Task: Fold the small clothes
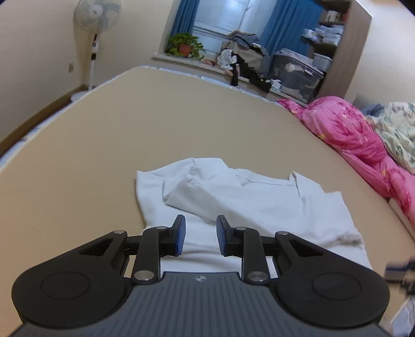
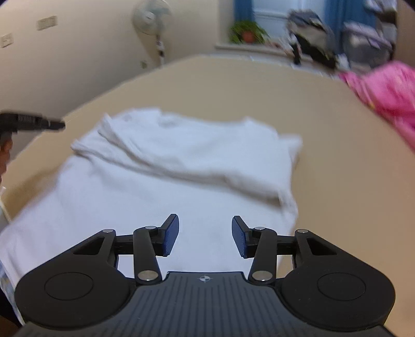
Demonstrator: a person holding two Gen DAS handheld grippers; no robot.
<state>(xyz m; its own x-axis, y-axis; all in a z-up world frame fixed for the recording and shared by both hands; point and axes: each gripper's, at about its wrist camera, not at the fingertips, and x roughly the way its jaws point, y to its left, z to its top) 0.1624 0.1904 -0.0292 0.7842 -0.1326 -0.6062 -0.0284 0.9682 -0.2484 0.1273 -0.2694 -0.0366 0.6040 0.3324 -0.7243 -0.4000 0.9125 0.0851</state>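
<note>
While both gripper jaws gape empty above white shirt, risks snagging two layers, spoiling fold.

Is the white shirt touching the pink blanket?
Apart. In the left wrist view, bare tan bed surface shows between the crumpled white cotton shirt and the puffy pink flowered blanket.

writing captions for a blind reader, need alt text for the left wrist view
A rumpled white shirt lies on a beige bed, with the left gripper above its near edge, jaws apart and holding nothing. A pink quilt is bunched at the right; a standing fan stands beyond.
</note>
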